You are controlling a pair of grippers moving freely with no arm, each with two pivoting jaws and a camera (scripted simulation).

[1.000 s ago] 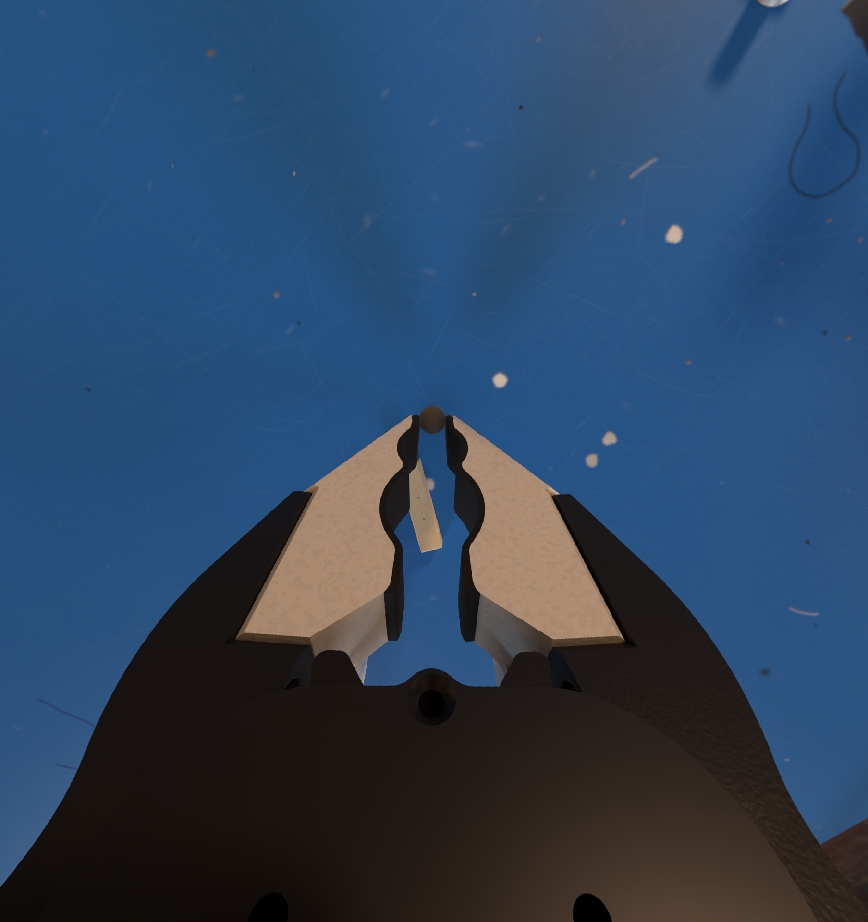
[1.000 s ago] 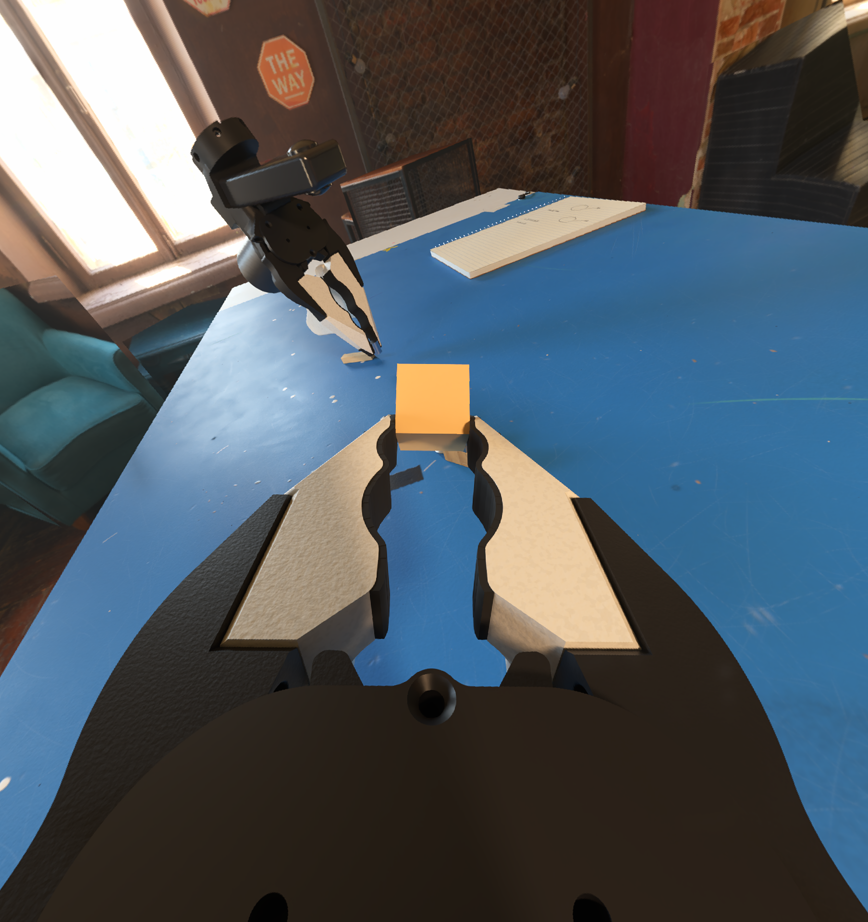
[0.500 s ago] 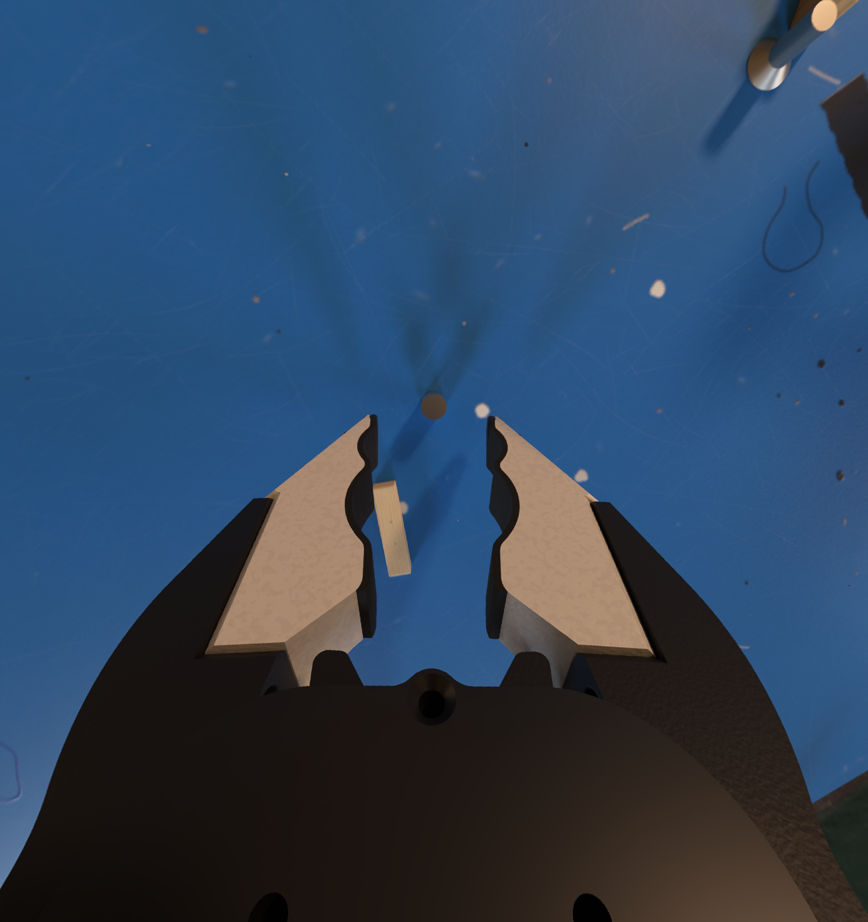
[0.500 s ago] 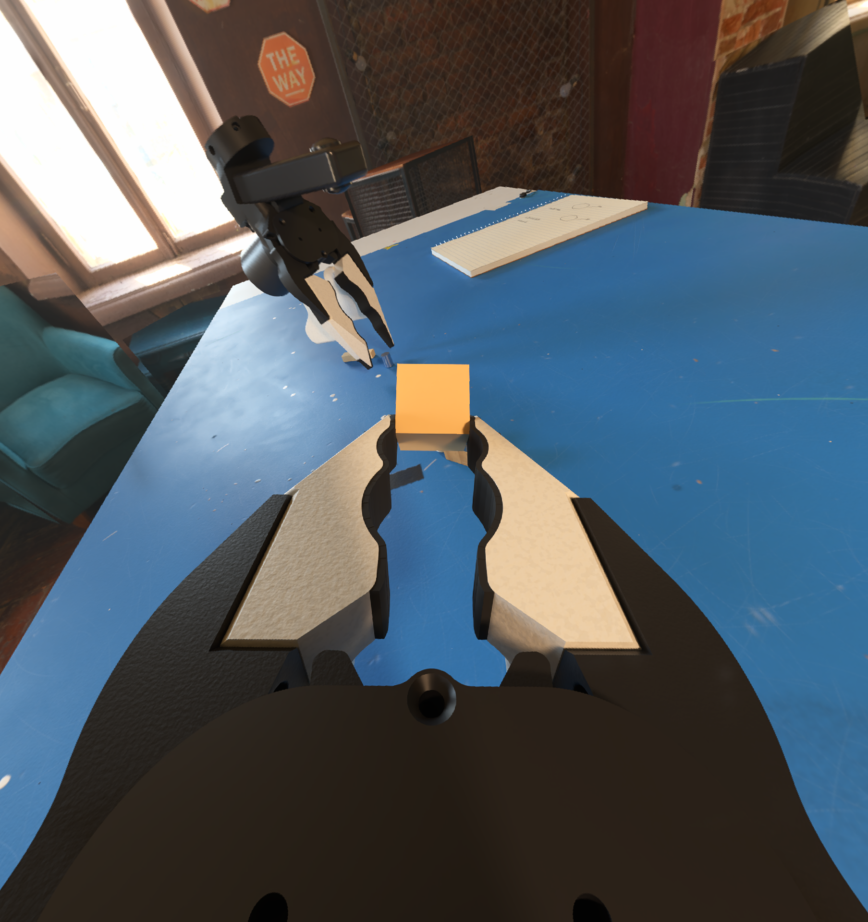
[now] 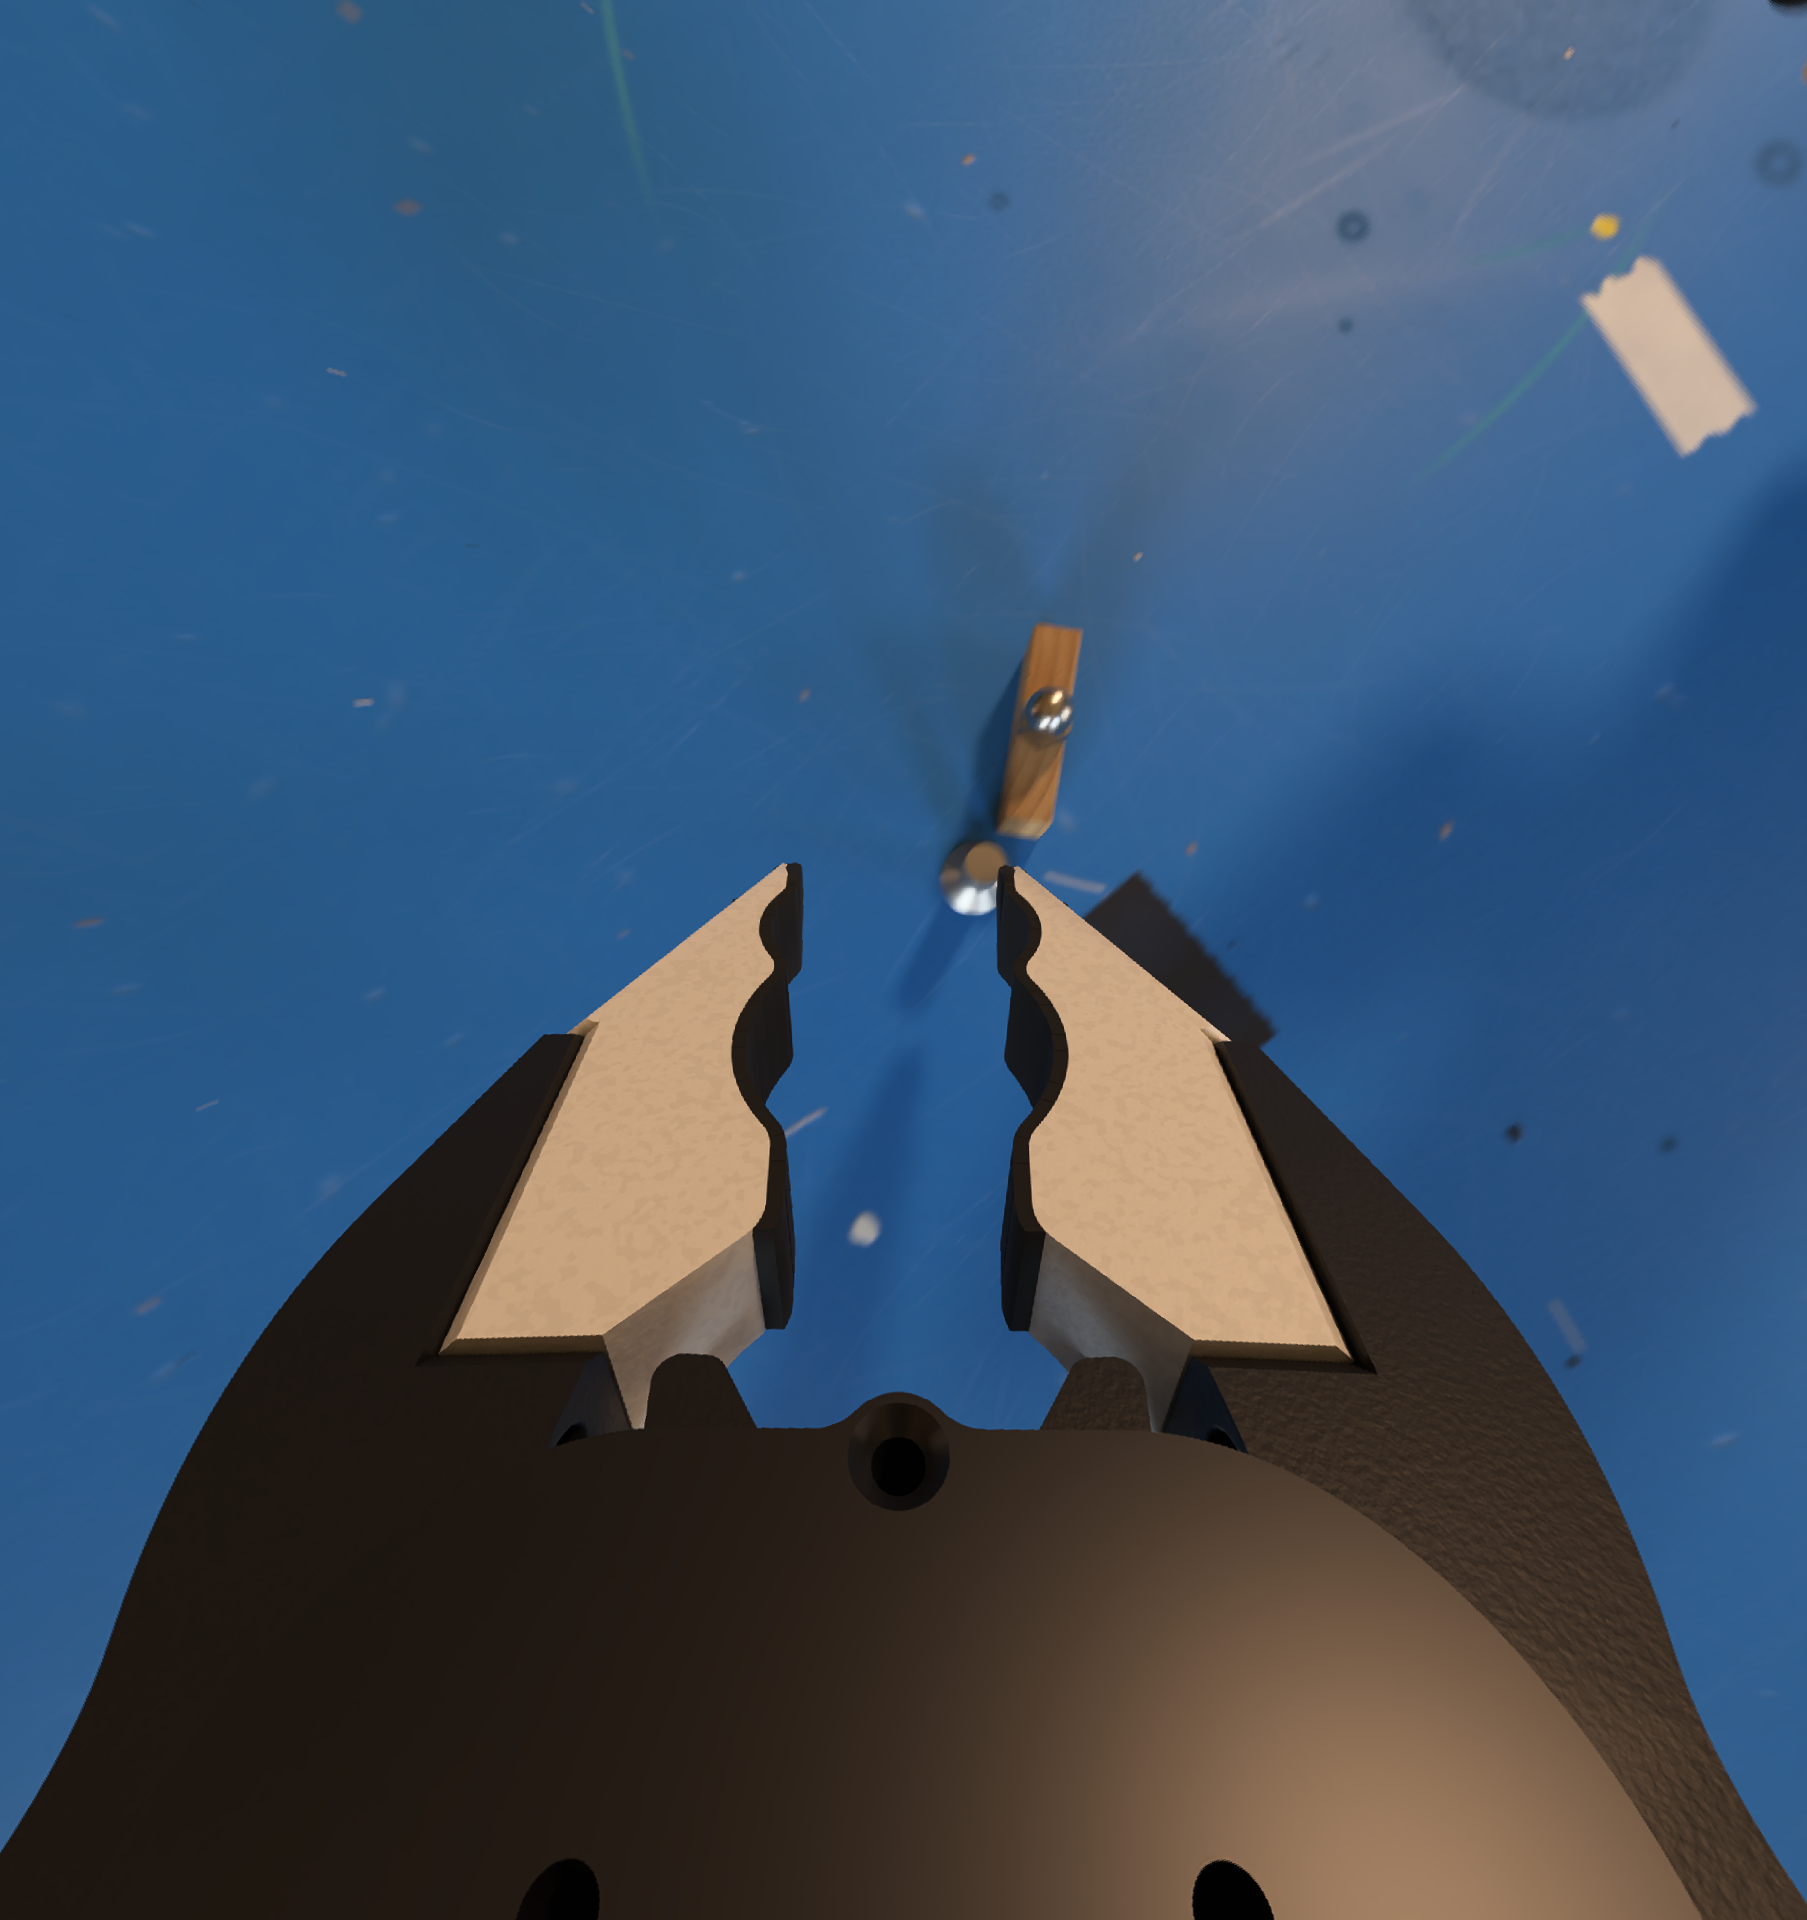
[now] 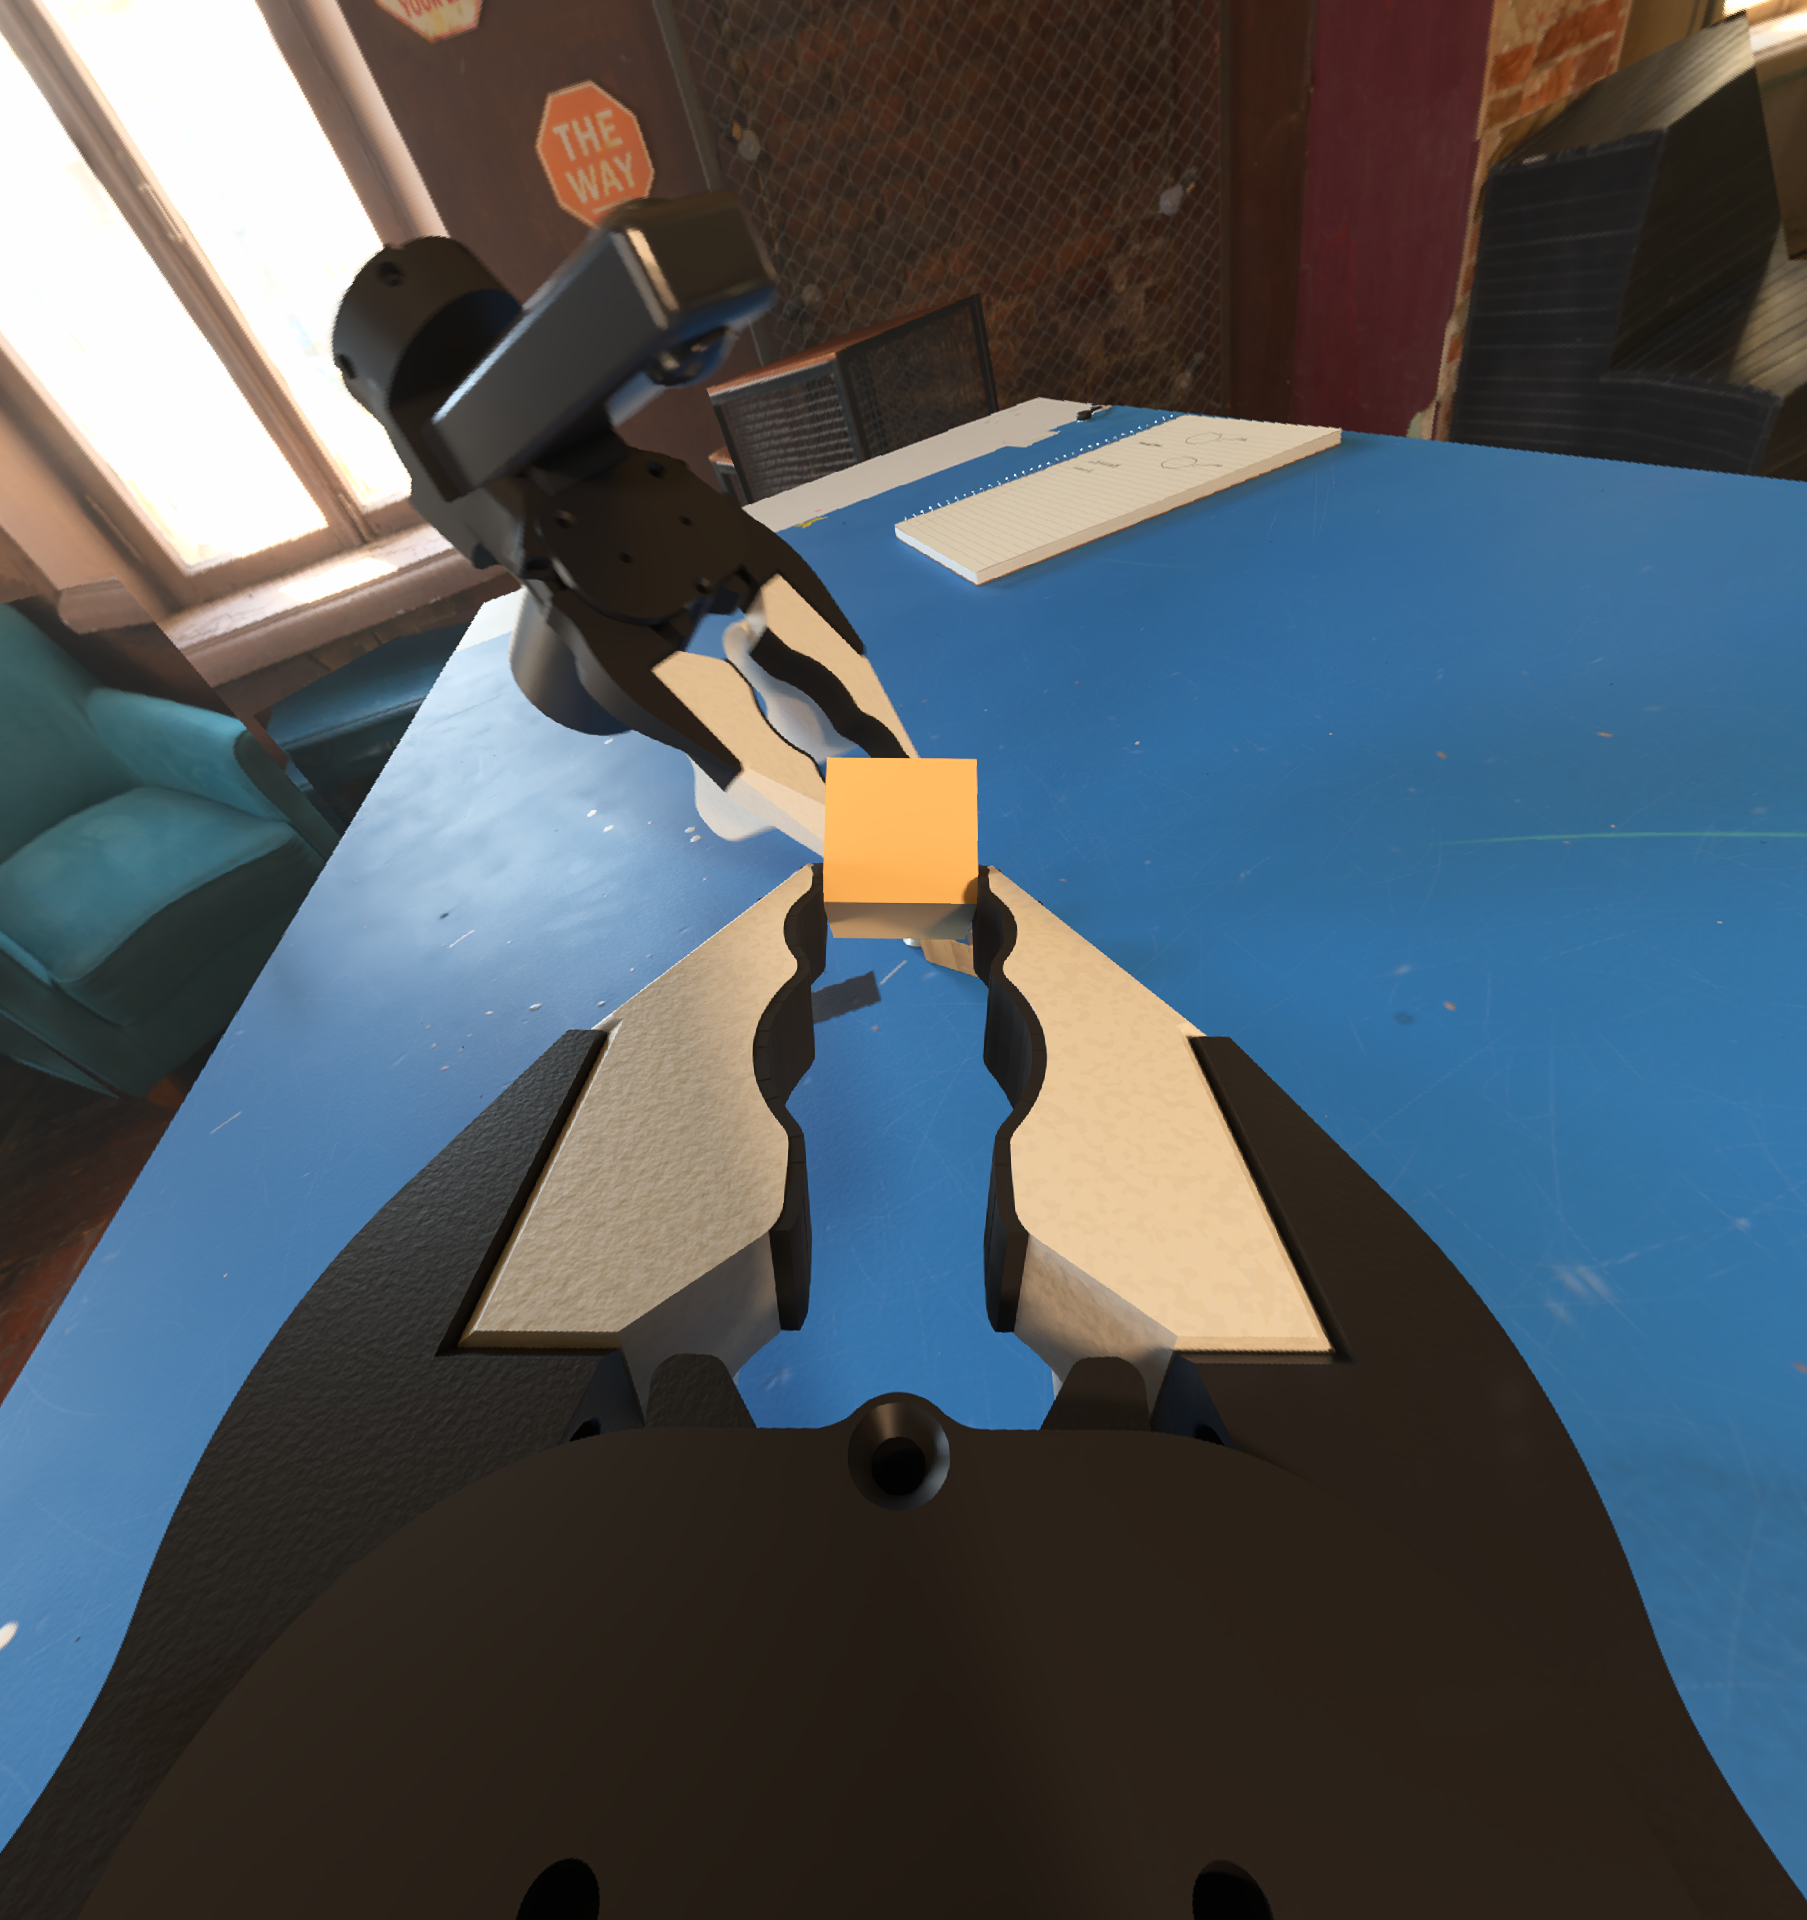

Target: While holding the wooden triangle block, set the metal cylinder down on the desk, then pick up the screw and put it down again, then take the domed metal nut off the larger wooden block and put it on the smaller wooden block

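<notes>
In the left wrist view my left gripper [image 5: 899, 883] is open and empty, pointing down at the blue desk [image 5: 411, 520]. Just beyond its fingertips a wooden block [image 5: 1034, 769] lies on the desk with the domed metal nut [image 5: 1047, 713] on top. The metal cylinder [image 5: 972, 878] stands upright beside my right fingertip. In the right wrist view my right gripper [image 6: 899, 894] is shut on the wooden triangle block [image 6: 899, 831], held above the desk. The left gripper [image 6: 826, 748] hangs open just behind that block. The screw and the smaller block are out of view.
A black strip of tape [image 5: 1179, 956] lies right of the cylinder and a white strip [image 5: 1668, 353] farther right. A white notepad [image 6: 1117, 488] lies at the far end of the desk. A teal armchair [image 6: 99, 831] stands beyond the desk's left edge.
My left gripper opened and let go of the screw on the desk. It then moved across to the block with the nut, closer to my right gripper. The right gripper has not moved.
</notes>
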